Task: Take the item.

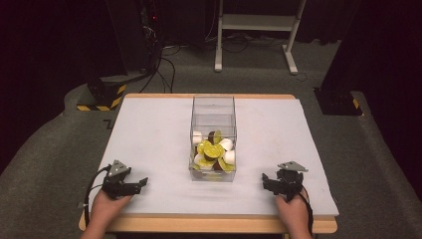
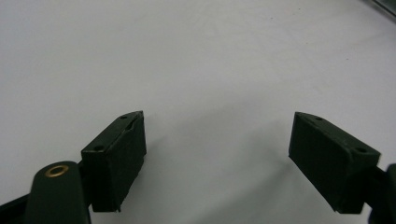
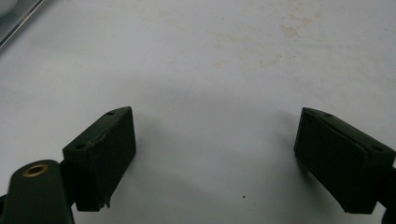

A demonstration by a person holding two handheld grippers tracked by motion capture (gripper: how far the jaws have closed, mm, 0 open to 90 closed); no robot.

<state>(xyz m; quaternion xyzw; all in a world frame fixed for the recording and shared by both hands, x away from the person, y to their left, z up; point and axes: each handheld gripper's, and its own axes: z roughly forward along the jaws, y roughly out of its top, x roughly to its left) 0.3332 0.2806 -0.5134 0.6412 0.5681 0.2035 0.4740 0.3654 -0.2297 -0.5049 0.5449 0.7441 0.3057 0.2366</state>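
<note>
So there's a clear plastic box (image 1: 213, 139) sitting dead centre of the high view on the white table (image 1: 149, 134), with a pile of little capsules (image 1: 214, 152) heaped in its near end: green, white and a brown one or two, though they're too small to say exactly what they are. The left gripper (image 1: 142, 183) rests at the lower left of the frame, held in a hand (image 1: 107, 209), well apart from the box. The right gripper (image 1: 265, 180) is at the lower right, same deal, hand (image 1: 293, 211) behind it. In both gripper views the jaws stand wide apart with nothing between them, just bare tabletop. A faint brownish stain (image 3: 292, 28) shows at the upper right of the right gripper view.
</note>
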